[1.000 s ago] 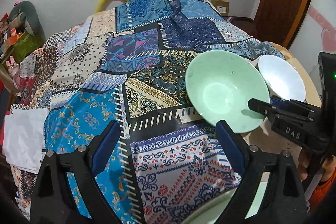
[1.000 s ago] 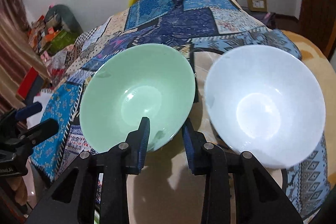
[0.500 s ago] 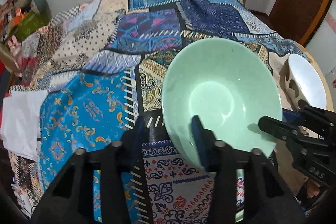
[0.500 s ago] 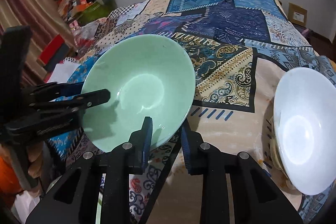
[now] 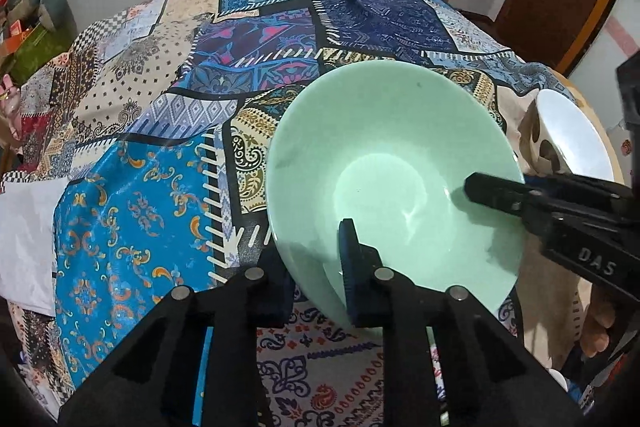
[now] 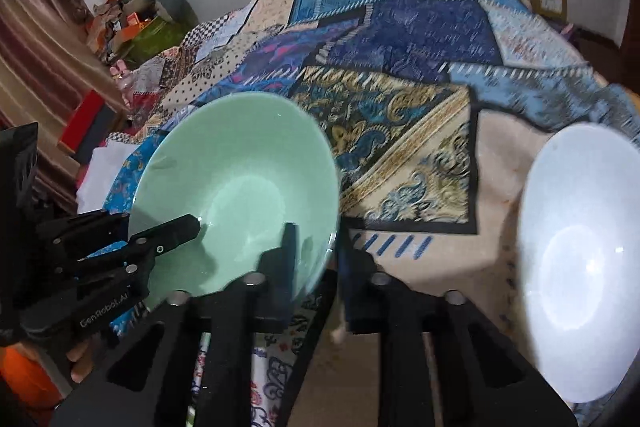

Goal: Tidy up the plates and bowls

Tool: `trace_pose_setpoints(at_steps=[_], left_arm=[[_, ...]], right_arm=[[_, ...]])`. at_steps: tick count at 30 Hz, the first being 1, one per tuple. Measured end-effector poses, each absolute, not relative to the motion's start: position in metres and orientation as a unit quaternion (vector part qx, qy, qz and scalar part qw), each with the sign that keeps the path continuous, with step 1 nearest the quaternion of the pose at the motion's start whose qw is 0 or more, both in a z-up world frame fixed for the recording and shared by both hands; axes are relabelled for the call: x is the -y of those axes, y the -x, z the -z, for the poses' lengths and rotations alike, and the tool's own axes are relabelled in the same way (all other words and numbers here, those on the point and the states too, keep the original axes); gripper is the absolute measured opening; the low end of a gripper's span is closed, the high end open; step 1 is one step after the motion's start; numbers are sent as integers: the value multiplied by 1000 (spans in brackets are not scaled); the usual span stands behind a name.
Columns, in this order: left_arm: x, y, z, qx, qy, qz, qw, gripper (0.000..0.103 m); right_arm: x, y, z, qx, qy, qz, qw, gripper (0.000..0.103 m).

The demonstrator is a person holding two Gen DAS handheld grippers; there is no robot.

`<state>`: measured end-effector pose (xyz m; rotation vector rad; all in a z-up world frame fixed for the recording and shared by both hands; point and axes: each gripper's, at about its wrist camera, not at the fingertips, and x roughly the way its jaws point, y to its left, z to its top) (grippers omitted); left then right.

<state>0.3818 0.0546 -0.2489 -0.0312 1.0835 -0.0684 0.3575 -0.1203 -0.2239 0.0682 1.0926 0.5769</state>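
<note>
Gripping the green bowl rim, both hand-held grippers, left and right, stand clamped; white bowl lies rightward.

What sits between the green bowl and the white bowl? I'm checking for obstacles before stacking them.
Nothing stands there: only patterned tablecloth lies between the green bowl and the white bowl, shown best in the right wrist view.

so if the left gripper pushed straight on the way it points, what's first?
The green bowl: the left gripper is already shut on its near rim, so it would just push the bowl toward the patterned cloth beyond.
</note>
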Motion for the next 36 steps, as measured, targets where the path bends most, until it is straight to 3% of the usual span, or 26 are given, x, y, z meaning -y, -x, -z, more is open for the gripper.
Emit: trace_pose_setpoints(at_steps=[10,36], left_arm=[[-50,-359,233,-512,23,41,857,19],[-61,-217,123,-440,30,24,897,19]], right_arm=[[124,-332,208,-501,-22,-259,826,13],[114,-215,113,-421,-17,-284,861,14]])
